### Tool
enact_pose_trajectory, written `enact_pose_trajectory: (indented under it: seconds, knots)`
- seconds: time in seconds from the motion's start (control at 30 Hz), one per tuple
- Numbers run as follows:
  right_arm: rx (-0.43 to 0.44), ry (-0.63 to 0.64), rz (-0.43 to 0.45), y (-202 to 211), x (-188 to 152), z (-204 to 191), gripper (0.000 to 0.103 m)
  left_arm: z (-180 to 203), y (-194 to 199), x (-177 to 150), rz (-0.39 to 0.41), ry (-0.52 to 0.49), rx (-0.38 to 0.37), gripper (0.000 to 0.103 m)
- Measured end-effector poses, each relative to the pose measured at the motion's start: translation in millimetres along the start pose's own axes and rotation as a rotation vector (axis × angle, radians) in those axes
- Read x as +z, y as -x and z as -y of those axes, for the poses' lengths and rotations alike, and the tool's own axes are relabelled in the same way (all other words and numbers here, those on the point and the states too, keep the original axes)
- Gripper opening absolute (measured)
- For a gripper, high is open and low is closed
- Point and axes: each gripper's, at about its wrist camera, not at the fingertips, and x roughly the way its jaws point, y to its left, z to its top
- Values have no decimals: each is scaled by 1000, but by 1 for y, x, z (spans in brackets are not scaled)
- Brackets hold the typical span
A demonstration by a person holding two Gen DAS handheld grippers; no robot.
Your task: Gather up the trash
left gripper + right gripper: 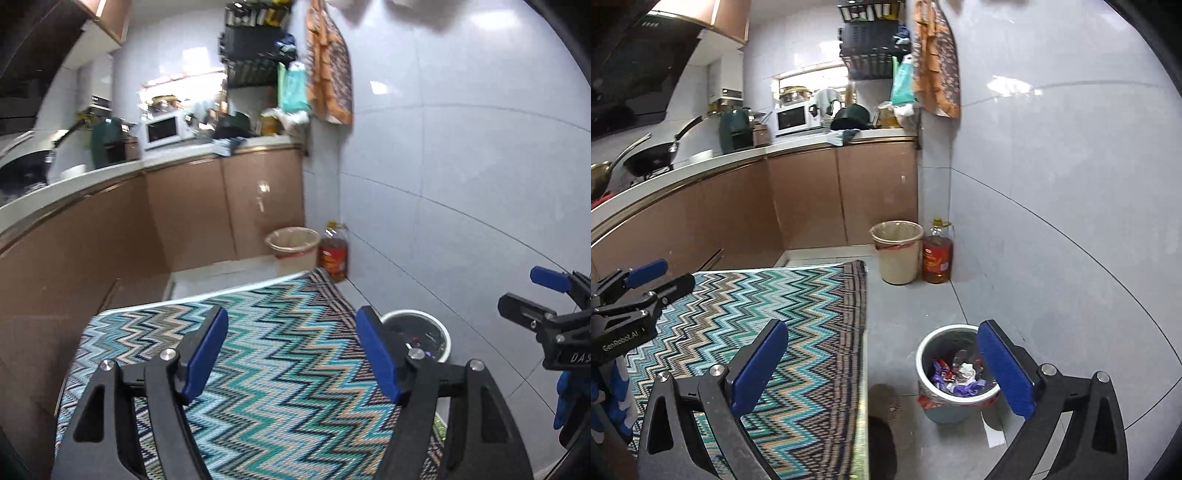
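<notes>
A small white bin (945, 402) stands on the grey floor right of the table, holding purple, red and white wrappers (960, 376). In the left wrist view only its rim (441, 325) shows past the table edge. My left gripper (291, 354) is open and empty above the zigzag tablecloth (280, 369). My right gripper (882, 369) is open and empty over the table's right edge, its right finger in front of the bin. No loose trash shows on the tablecloth (783, 321).
A larger beige bin (897, 251) with a liner and an oil bottle (937, 251) stand at the far wall corner. Brown kitchen cabinets (738, 206) run along the left under a cluttered counter. A dark stool (882, 443) sits below the table edge.
</notes>
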Motion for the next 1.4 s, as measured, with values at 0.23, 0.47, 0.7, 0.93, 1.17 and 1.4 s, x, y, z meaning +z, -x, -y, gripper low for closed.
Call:
enact_pose_trajectory:
  seconds: [0.23, 0.47, 0.7, 0.93, 1.17, 1.4]
  knots:
    - [-5, 20, 36, 13, -1, -38, 103, -32, 34, -9, 76, 52, 87, 83]
    - [-40, 46, 80, 25, -3, -63, 103, -56, 55, -16, 120, 87, 180, 85]
    - [-53, 62, 112, 35, -5, -75, 103, -71, 64, -21, 128, 118, 210, 86]
    - [-100, 74, 152, 48, -6, -80, 103, -76, 70, -26, 128, 116, 203, 86]
    - [-114, 64, 171, 55, -6, -77, 103, -75, 72, -29, 126, 112, 202, 86]
    - [-110, 62, 178, 58, -6, -76, 103, -74, 75, -31, 132, 105, 200, 86]
